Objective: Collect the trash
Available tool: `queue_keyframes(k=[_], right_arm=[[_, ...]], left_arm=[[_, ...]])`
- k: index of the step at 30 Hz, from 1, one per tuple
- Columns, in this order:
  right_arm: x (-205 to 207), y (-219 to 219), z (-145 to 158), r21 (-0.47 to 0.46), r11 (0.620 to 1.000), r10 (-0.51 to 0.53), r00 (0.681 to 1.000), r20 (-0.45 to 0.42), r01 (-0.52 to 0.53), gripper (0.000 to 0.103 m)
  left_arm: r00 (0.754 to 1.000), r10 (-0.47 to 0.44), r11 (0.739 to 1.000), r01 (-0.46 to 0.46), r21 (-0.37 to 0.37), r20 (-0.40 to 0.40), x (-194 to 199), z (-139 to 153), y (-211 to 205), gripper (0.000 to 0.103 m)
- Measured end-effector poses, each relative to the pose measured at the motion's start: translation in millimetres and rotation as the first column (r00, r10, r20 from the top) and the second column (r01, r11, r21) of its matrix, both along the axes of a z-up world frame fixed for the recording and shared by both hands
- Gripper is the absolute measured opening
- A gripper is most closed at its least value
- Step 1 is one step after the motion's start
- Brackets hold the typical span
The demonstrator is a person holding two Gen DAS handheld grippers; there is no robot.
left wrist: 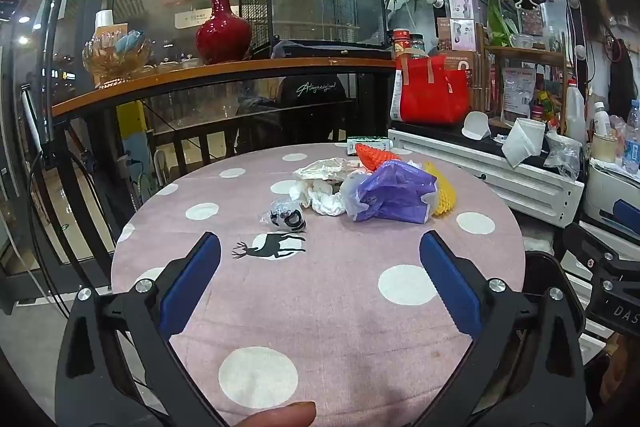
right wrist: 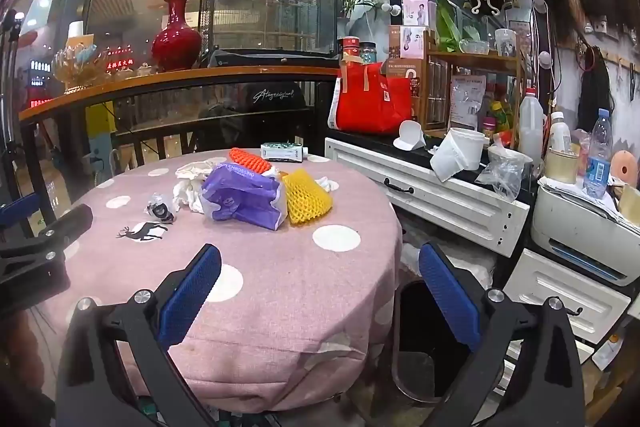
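A pile of trash lies on the far half of the round pink dotted table [left wrist: 320, 307]: a purple plastic bag [left wrist: 394, 193], yellow foam net [left wrist: 440, 193], orange foam net [left wrist: 370, 154], crumpled white tissues [left wrist: 326, 187] and a small clear wrapper [left wrist: 286, 217]. The right wrist view shows the same purple bag [right wrist: 242, 195], yellow net [right wrist: 306, 197], orange net [right wrist: 248, 157] and wrapper [right wrist: 160, 211]. My left gripper [left wrist: 320, 247] is open and empty, short of the pile. My right gripper [right wrist: 320, 259] is open and empty over the table's right edge.
A black trash bin [right wrist: 424, 339] stands on the floor right of the table. A green-white box [right wrist: 282, 151] lies at the table's far edge. A white cabinet [right wrist: 440, 195] with cups, bottles and a red bag [right wrist: 372, 99] stands at right. A railing shelf with a red vase [left wrist: 222, 27] is behind.
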State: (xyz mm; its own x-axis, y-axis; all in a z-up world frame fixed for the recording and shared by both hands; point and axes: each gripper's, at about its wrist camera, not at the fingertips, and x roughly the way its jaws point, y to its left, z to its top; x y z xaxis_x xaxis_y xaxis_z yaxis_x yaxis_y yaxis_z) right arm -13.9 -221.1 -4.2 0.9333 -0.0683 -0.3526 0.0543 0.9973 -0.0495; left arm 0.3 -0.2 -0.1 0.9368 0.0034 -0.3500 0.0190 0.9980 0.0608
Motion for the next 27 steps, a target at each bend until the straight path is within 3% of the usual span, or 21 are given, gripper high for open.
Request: queue_keyframes(k=[27], right_arm=[[-2.6, -6.9, 2.0, 0.031, 0.999, -0.012, 1.000, 0.013, 0.011, 0.097]], left_arm=[[1.000, -0.019, 0.999, 0.019, -0.033, -0.004, 0.8, -3.1, 4.9, 0.098]])
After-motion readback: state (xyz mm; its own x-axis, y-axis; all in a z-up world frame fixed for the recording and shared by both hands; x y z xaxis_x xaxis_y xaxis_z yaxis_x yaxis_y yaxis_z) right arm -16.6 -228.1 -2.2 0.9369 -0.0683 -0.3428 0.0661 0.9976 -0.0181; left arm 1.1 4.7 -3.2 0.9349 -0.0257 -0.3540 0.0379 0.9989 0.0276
